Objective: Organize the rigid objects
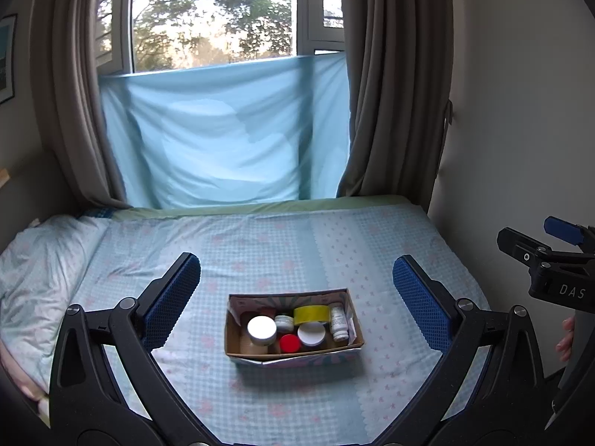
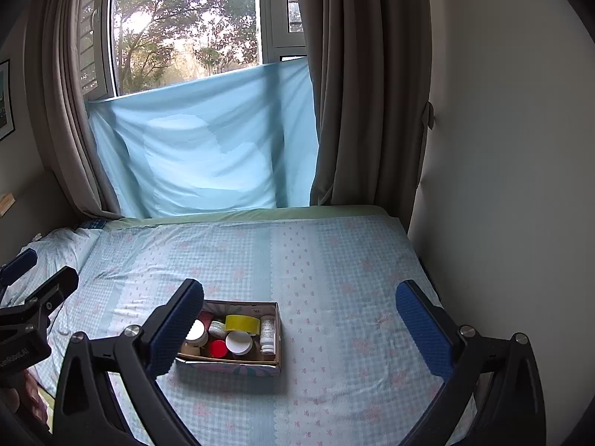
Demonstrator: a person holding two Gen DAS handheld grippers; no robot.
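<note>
Both the left hand-held gripper and the right hand-held gripper are hanging wide open, gripping nothing. The cardboard box of jars and bottles is sitting mid-bed, toward the near edge.

- Home bedroom.
- Bed in a checked floral sheet, ahead of the hand-held gripper.
- Pillow to its left.
- Curtained window beyond.
</note>
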